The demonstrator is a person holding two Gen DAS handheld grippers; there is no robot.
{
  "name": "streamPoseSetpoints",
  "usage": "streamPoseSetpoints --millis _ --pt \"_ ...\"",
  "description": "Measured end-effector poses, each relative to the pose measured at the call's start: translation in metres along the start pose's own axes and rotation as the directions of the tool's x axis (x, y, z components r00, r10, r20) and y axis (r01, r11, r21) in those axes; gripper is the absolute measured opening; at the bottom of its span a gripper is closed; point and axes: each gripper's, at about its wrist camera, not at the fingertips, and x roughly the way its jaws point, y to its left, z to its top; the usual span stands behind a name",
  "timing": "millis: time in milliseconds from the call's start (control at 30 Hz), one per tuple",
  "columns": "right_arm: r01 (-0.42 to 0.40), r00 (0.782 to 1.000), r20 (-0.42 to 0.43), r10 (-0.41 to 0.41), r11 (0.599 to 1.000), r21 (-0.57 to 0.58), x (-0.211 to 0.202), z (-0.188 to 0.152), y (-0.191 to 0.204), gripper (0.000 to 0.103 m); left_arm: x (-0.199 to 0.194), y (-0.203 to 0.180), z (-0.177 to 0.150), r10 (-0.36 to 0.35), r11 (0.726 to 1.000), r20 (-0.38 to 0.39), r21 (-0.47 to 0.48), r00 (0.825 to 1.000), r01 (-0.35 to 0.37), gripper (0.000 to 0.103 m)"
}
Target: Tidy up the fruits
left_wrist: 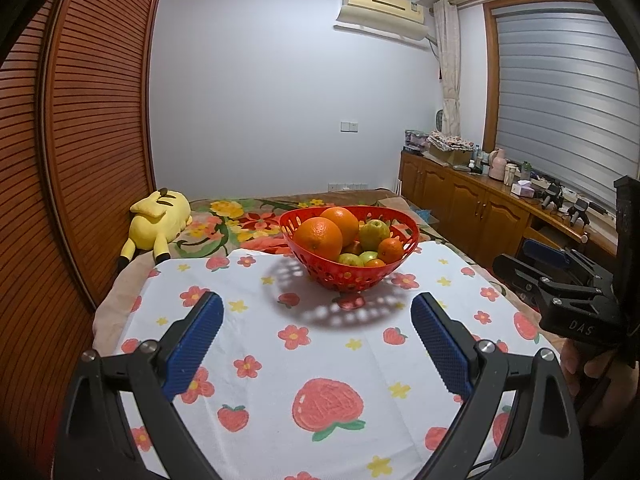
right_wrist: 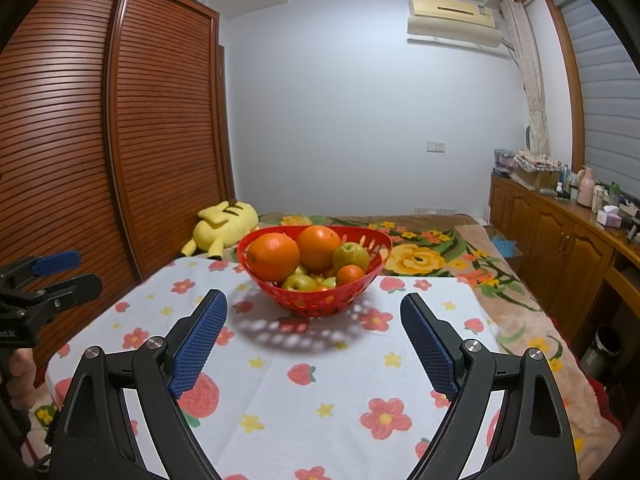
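A red perforated basket (left_wrist: 396,268) (right_wrist: 352,304) stands on a white floral cloth (left_wrist: 320,360) (right_wrist: 320,380). It holds two large oranges (left_wrist: 319,233) (right_wrist: 273,257), a green apple (left_wrist: 374,234) (right_wrist: 351,257), a small tangerine (left_wrist: 391,249) (right_wrist: 349,275) and smaller green fruits low in the basket. My left gripper (left_wrist: 318,312) is open and empty, well short of the basket. My right gripper (right_wrist: 314,312) is open and empty, just in front of the basket. Each gripper shows at the edge of the other's view.
A yellow plush toy (left_wrist: 160,220) (right_wrist: 226,226) lies behind the cloth at left, beside a slatted wooden wardrobe (left_wrist: 80,140). A flowered blanket (right_wrist: 432,252) covers the bed beyond. A wooden cabinet (left_wrist: 480,208) with clutter runs along the right wall.
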Motion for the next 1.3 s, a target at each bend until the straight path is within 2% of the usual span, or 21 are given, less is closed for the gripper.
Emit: streamPoseSetpoints --millis 1300 --pt "-0.004 1.000 -0.001 0.004 1.000 0.001 -0.0003 0.0006 0.0051 0.090 -0.0089 -0.0024 0.0060 0.001 1.000 0.019 0.000 1.000 -0.001 0.096"
